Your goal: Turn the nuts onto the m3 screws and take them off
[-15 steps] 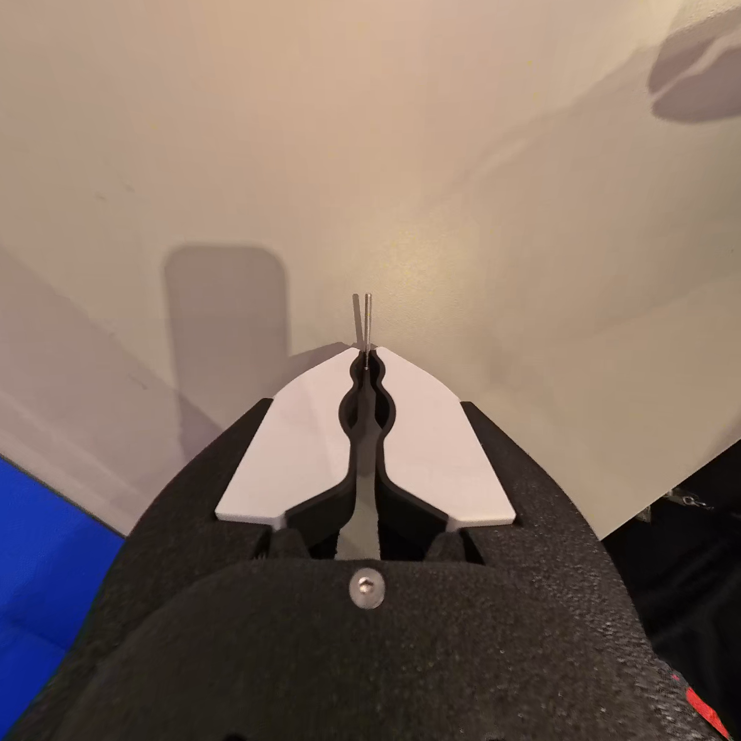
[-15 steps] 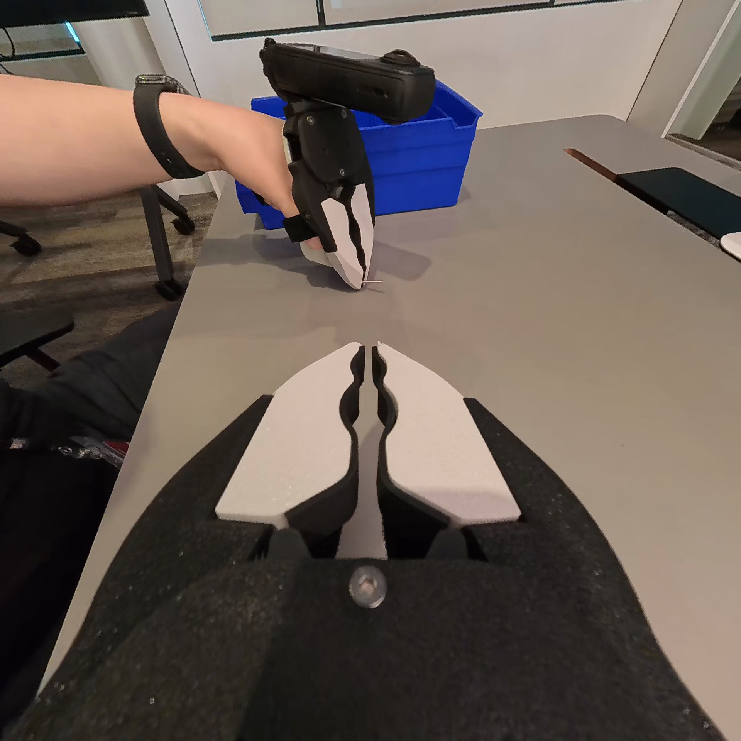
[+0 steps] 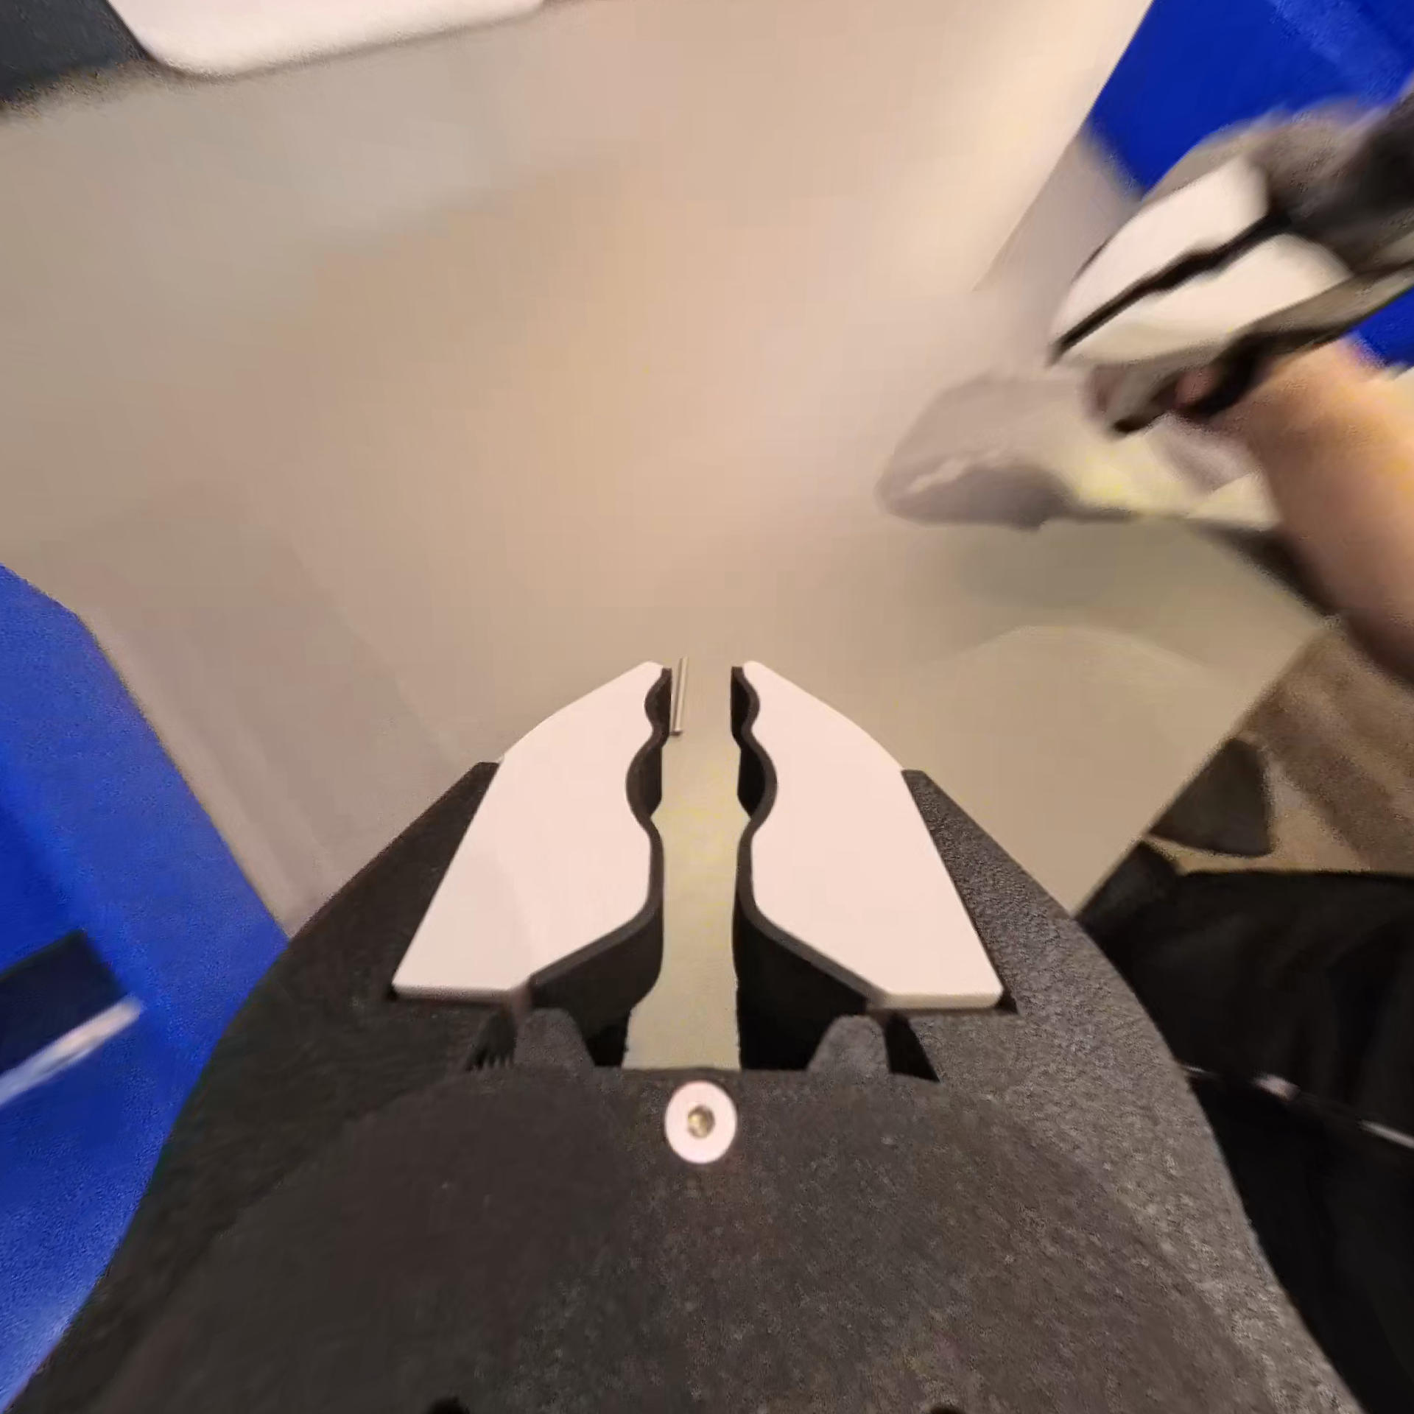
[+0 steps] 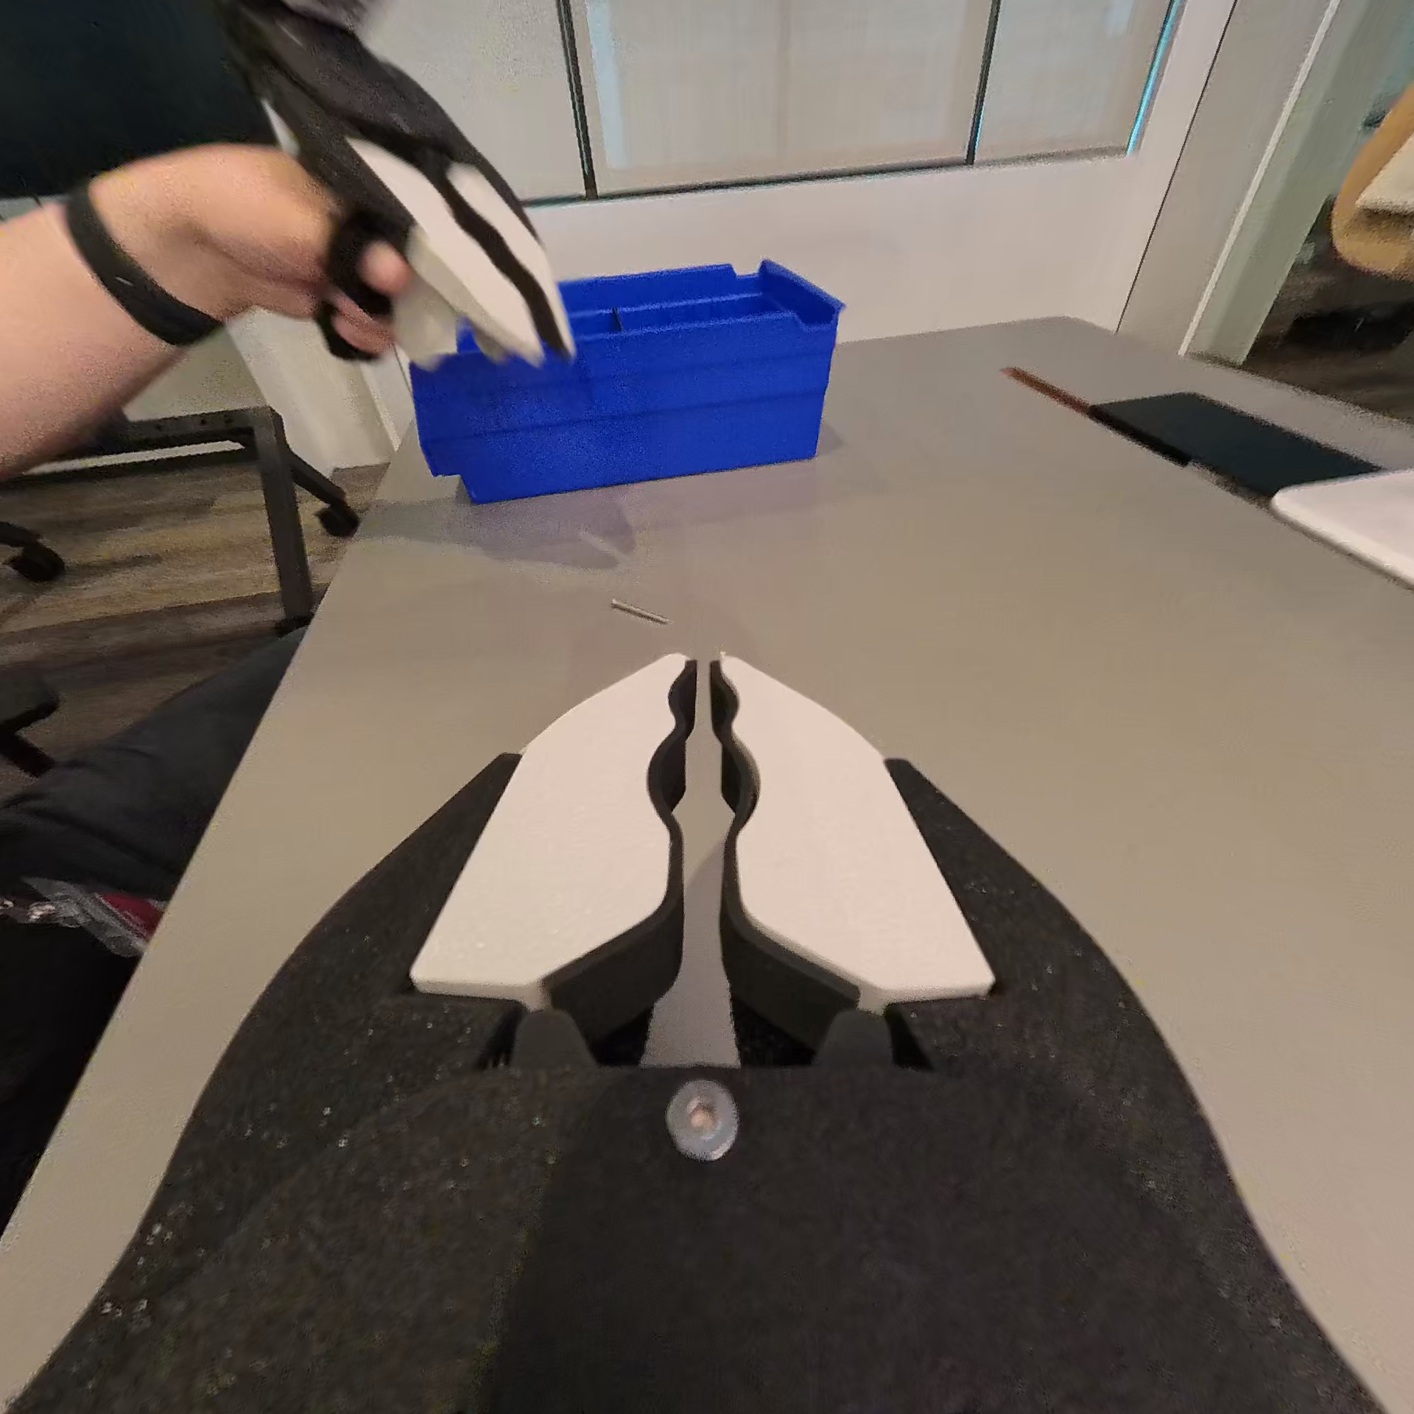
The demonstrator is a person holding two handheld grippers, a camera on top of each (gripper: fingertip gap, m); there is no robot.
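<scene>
Our left tool (image 3: 696,677) hangs with its jaws parted, gripping nothing; in its view the thin screw (image 3: 680,696) sits just beside the left fingertip. Our right tool (image 4: 705,664) is nearly closed and empty. The screw (image 4: 640,612) lies on the grey counter (image 4: 995,689), near a blue bin (image 4: 650,398).

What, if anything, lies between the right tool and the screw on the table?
Nothing visible does. The screw lies on bare table just ahead-left of the right tool; the left tool hangs raised off to the left, clear of that path.
</scene>
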